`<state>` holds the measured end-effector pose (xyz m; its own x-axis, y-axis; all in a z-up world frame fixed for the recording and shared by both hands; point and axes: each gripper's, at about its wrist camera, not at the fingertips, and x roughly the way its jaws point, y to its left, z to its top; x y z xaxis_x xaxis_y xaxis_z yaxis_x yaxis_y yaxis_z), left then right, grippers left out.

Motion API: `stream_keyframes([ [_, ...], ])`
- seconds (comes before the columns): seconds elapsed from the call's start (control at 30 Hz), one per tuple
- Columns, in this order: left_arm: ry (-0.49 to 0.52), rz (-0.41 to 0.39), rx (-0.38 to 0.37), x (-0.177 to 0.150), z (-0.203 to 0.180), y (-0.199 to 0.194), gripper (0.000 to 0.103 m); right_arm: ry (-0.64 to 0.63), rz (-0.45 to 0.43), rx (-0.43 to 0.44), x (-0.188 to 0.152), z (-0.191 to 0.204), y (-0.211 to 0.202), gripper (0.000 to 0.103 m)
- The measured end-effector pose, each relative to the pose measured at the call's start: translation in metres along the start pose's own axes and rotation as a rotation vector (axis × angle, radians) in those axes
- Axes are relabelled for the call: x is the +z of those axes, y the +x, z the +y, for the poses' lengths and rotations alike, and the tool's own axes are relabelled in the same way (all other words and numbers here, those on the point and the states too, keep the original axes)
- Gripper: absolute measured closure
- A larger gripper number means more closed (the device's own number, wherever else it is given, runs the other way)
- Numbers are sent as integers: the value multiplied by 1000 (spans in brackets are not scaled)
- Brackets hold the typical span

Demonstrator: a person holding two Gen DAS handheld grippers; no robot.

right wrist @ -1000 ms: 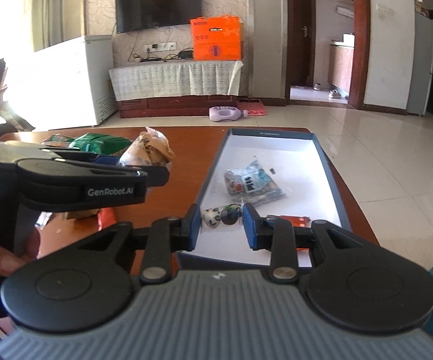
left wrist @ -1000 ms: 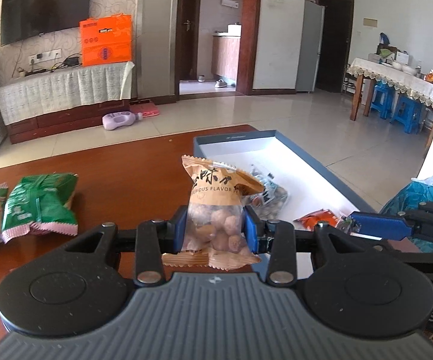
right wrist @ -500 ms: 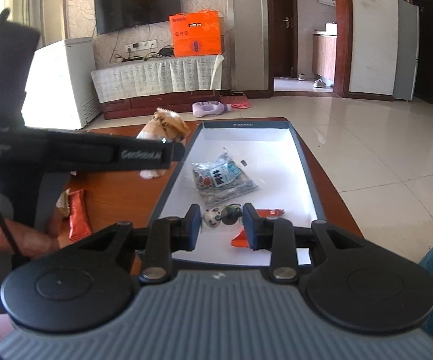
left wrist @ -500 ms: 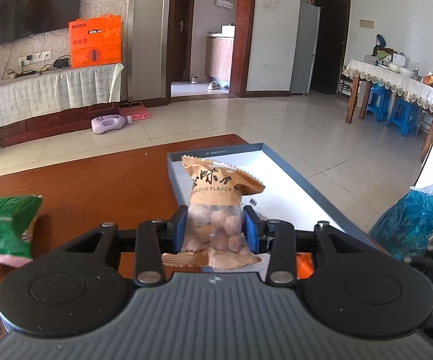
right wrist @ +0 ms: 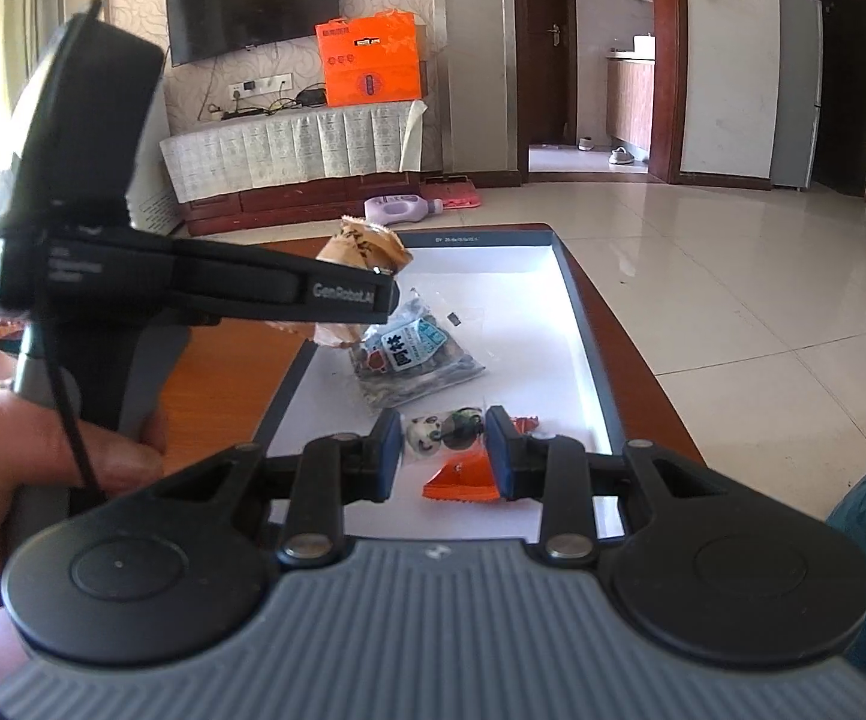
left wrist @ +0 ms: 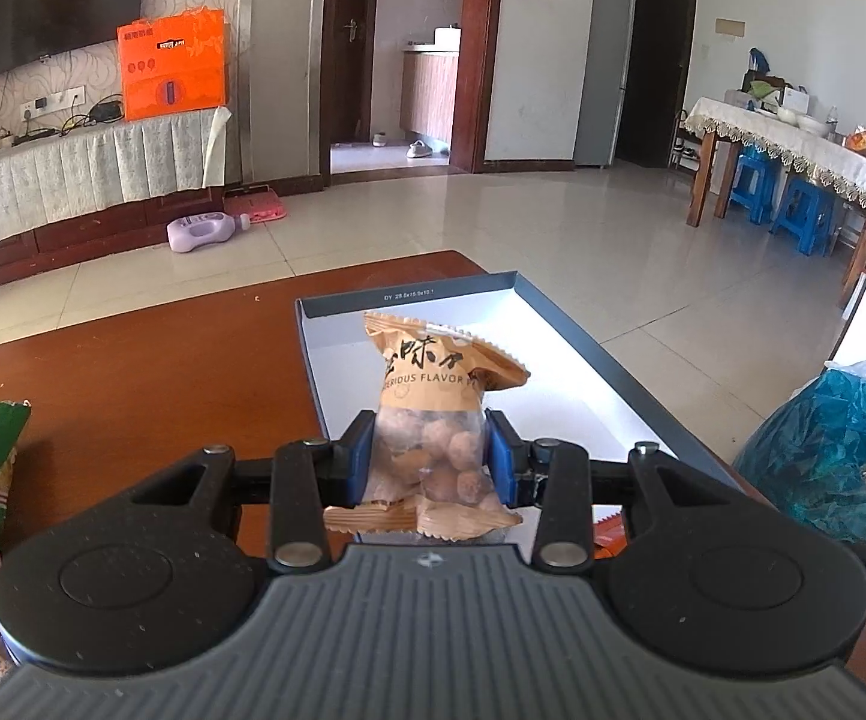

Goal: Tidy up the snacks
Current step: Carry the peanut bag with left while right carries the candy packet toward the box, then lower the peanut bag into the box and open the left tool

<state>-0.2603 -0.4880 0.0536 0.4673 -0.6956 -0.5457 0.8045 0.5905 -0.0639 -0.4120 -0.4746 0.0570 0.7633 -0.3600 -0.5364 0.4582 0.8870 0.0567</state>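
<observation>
Over the brown table (left wrist: 133, 360), my left gripper (left wrist: 427, 459) is pinching a nut packet (left wrist: 433, 408) toward the white tray (left wrist: 553, 354) at twelve o'clock for dropping, while my right gripper (right wrist: 444, 450) is hanging spread, empty.

Glossy reddish wood table (left wrist: 133, 372), crinkly part-clear plastic snack bag (left wrist: 433, 420), matt white-lined tray (right wrist: 577, 336).

Two low, close wrist views along the fingers, both facing the same white tray (left wrist: 559, 324) (right wrist: 574, 312).
</observation>
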Motion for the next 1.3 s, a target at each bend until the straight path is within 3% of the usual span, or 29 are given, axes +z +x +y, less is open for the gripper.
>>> stream_keyframes([
  [1.3, -7, 63, 34, 28, 9, 81, 58, -7, 19, -14, -3, 4, -1, 70],
])
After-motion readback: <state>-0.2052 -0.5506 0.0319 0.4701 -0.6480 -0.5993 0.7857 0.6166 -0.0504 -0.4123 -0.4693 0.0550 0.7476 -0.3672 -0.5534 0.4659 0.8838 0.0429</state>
